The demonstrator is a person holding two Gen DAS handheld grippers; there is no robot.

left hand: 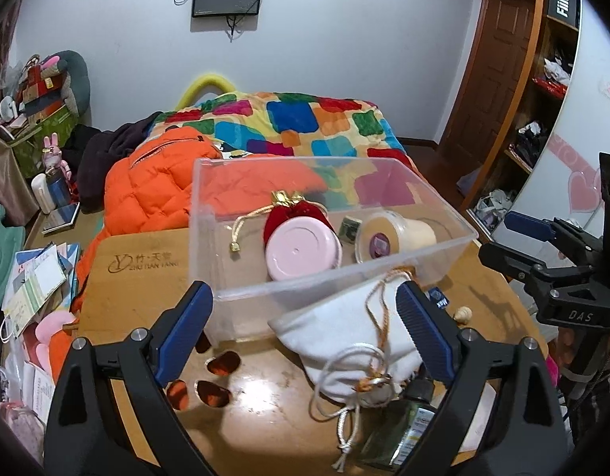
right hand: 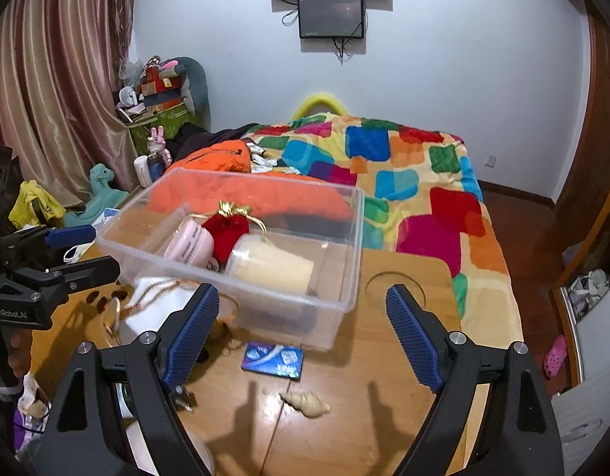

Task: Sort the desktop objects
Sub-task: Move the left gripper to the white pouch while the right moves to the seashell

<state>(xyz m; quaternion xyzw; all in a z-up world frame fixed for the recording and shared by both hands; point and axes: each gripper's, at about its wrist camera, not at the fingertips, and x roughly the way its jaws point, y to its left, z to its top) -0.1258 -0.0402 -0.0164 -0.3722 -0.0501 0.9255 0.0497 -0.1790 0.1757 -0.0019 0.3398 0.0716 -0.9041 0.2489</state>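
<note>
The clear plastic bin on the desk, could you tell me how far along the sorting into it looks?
Partly done. The clear bin already holds a red velvet pouch, a pink jar and a cream cup. Nothing is in hand: the left gripper and right gripper are both open. Left on the table: the white drawstring pouch, sunglasses, green bottle, blue packet and seashell.

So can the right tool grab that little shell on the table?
Probably yes. The right tool is open, and the seashell lies alone on the bare wooden table just below its fingers. Nothing covers it; the blue packet sits apart.
</note>
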